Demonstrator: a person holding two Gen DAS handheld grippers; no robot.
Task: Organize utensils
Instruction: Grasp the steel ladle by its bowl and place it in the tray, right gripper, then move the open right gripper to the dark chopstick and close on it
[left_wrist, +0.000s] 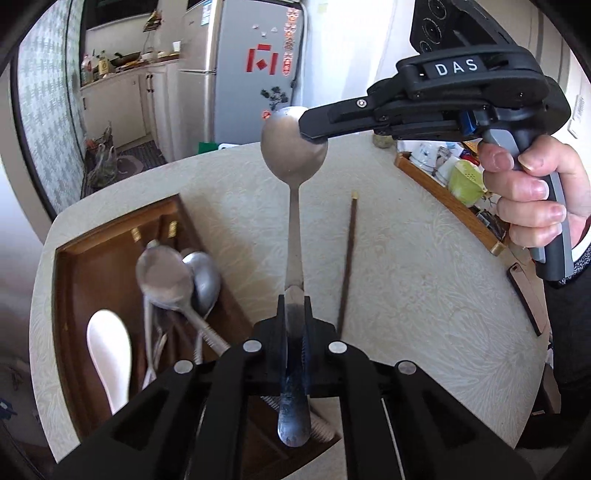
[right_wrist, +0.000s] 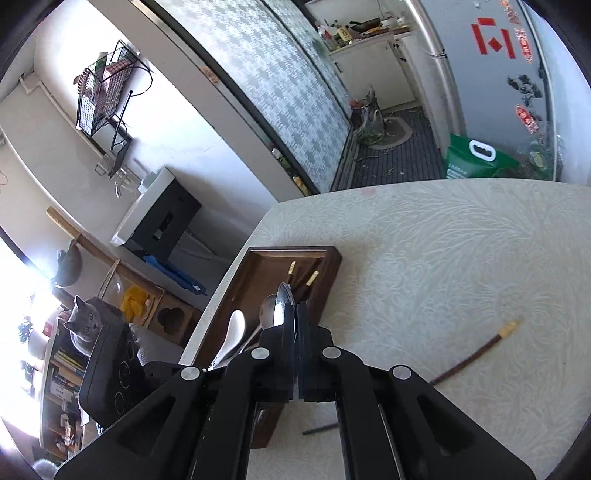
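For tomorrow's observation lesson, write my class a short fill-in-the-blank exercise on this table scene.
1. Both grippers grip one metal ____.
2. The left gripper clamps its handle; the right gripper clamps its ____.
3. A lone chopstick lies on the ____.
4. The wooden tray holds one ____ plastic spoon.

Missing words: spoon; bowl; table; white

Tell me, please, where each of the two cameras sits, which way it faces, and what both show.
Left wrist: sits on the left gripper, which clamps the long steel spoon by its handle; shows the right gripper at the bowl and a hand.
Right wrist: sits on the right gripper, shut on the spoon's edge-on bowl; looks down at the table.
Shared: brown wooden tray, dark gold-tipped chopstick, cream patterned tablecloth.
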